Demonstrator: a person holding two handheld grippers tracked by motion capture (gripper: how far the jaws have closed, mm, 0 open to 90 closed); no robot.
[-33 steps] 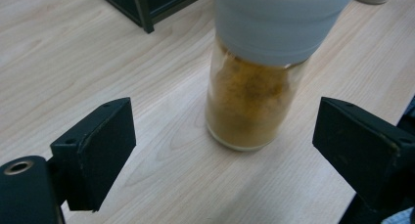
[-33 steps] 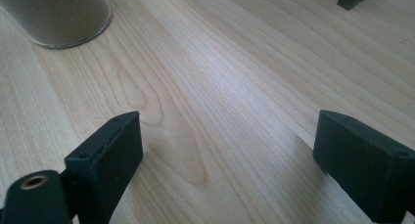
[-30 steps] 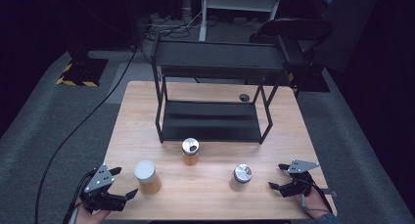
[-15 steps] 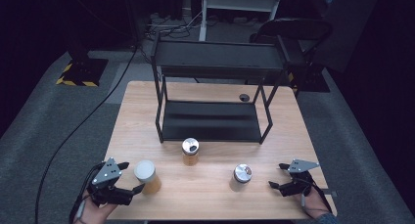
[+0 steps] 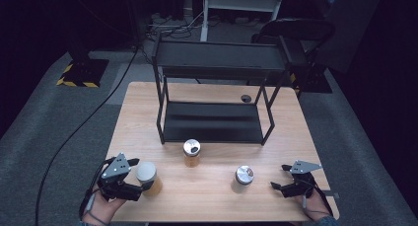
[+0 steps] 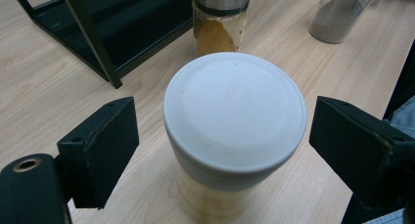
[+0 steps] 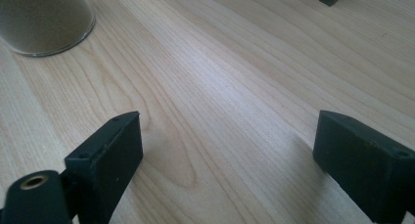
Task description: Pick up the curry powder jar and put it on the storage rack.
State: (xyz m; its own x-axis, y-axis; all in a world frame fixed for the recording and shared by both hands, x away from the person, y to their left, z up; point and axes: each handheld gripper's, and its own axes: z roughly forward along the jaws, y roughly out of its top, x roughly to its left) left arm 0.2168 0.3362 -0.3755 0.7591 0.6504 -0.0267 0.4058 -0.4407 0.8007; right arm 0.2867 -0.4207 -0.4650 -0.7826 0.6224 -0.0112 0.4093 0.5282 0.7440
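Observation:
A white-lidded jar (image 5: 146, 174) (image 6: 234, 116) with tan contents stands near the table's front left. My left gripper (image 5: 142, 187) (image 6: 218, 141) has reached around it. Its jaws flank the jar on both sides with a gap at each pad (image 6: 100, 145), and they have just been closing. A jar with a metal lid and amber contents (image 5: 191, 152) (image 6: 220, 18) stands further back. A jar of grey powder (image 5: 243, 176) (image 7: 44, 18) stands to the right. My right gripper (image 5: 278, 176) (image 7: 227, 150) rests low at the front right, open over bare wood.
A black two-tier metal rack (image 5: 212, 122) (image 6: 98, 43) takes up the back half of the wooden table (image 5: 207, 201). A small round hole (image 5: 246, 98) sits behind the rack. Cables run across the grey floor at the left.
My left gripper has moved right, from beside the white-lidded jar to around it. The right gripper and the jars have stayed put.

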